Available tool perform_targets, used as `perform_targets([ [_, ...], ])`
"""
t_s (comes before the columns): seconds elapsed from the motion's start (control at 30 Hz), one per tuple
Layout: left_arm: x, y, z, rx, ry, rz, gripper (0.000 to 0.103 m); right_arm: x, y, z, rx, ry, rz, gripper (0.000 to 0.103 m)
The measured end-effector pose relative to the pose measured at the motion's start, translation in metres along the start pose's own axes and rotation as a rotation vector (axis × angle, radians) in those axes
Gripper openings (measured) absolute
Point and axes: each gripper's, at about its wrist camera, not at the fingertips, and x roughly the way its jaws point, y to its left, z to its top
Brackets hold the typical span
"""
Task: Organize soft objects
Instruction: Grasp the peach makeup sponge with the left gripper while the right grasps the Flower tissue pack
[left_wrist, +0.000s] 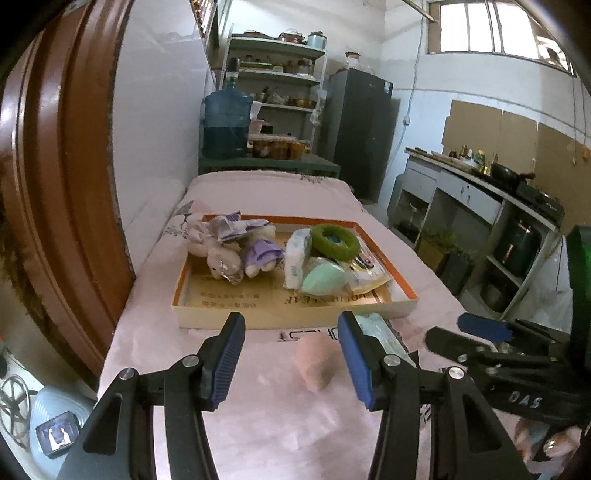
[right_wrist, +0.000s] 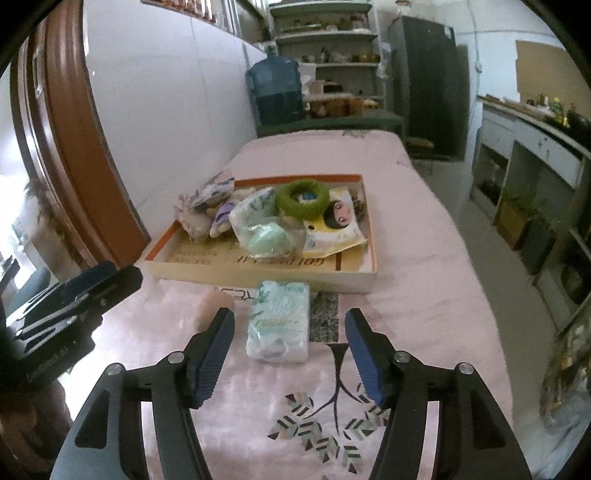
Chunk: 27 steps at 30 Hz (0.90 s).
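Both grippers wide, empty: left gripper (left_wrist: 291, 360) over pink sponge (left_wrist: 314, 363), right gripper (right_wrist: 290, 356) over tissue pack (right_wrist: 279, 319). Both lie on bed (right_wrist: 424, 258) beside box (right_wrist: 258, 275) near edge.

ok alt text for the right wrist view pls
The open right gripper points at a soft white-and-green tissue pack lying on the pink bedspread, not touching it. Behind it, a shallow orange-rimmed cardboard tray holds a green foam ring, plush toys and more packets; the left gripper shows at left.
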Motion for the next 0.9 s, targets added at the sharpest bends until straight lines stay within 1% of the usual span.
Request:
perform_targets([
  [0.13,0.010,-0.003,-0.001,-0.002,0.019,0.004,0.052,0.027,0.002,-0.002,-0.007,0.060,0.009,0.067],
  [0.23,0.017,-0.001,-0.002,-0.013,0.032,-0.001,0.052,0.046,0.001,-0.005,-0.004,0.100,0.020,0.071],
  [0.33,0.023,0.003,-0.003,-0.017,0.039,-0.011,0.052,0.061,0.000,-0.006,0.006,0.136,0.027,0.072],
  [0.53,0.038,0.004,-0.004,-0.007,0.073,-0.025,0.052,0.084,0.000,-0.007,0.012,0.172,0.009,0.072],
  [0.77,0.054,-0.001,-0.008,0.002,0.119,-0.049,0.052,0.099,-0.001,-0.009,-0.004,0.188,-0.021,0.072],
  [0.8,0.056,-0.002,-0.009,0.005,0.125,-0.054,0.052,0.099,-0.002,-0.009,-0.010,0.187,-0.029,0.071],
  [0.87,0.062,-0.004,-0.010,0.006,0.140,-0.062,0.052,0.098,-0.002,-0.010,-0.025,0.181,-0.044,0.051],
  [0.9,0.064,-0.005,-0.010,0.006,0.146,-0.065,0.052,0.098,-0.003,-0.010,-0.029,0.179,-0.046,0.051],
])
